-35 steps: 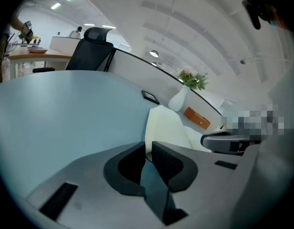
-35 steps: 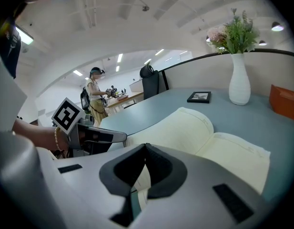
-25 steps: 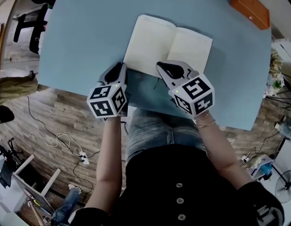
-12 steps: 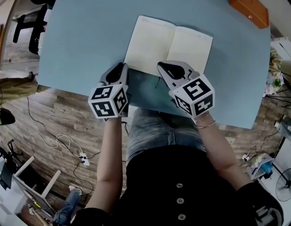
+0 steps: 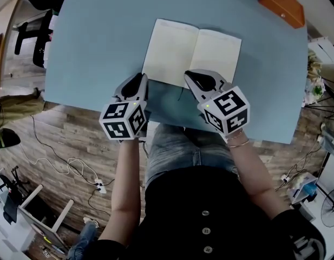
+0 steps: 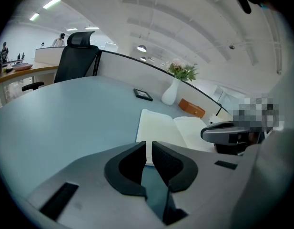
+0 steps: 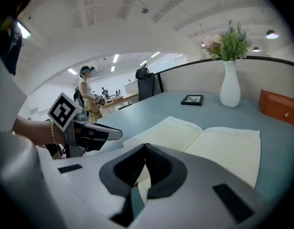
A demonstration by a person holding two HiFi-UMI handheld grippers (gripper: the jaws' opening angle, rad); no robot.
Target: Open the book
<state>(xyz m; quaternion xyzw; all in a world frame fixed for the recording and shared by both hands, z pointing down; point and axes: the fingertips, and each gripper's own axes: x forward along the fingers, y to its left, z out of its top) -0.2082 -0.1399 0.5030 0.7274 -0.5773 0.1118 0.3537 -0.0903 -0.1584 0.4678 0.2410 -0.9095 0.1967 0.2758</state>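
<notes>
The person wears a black top [image 5: 221, 215] with a row of small pale buttons [image 5: 206, 231] down the front, faded blue jeans [image 5: 175, 150], and thin bracelets [image 5: 236, 140] on the right wrist. The left tongs [image 5: 137, 82] and right tongs [image 5: 195, 79] have pale grey shells with black padded tips. Each carries a white cube [image 5: 122, 121] printed with black square markers, with a small green light at one edge.

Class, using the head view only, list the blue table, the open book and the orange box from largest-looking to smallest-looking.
1. blue table, by far the largest.
2. open book.
3. orange box, smallest; it sits farther from the camera, which may shrink it slightly.
</notes>
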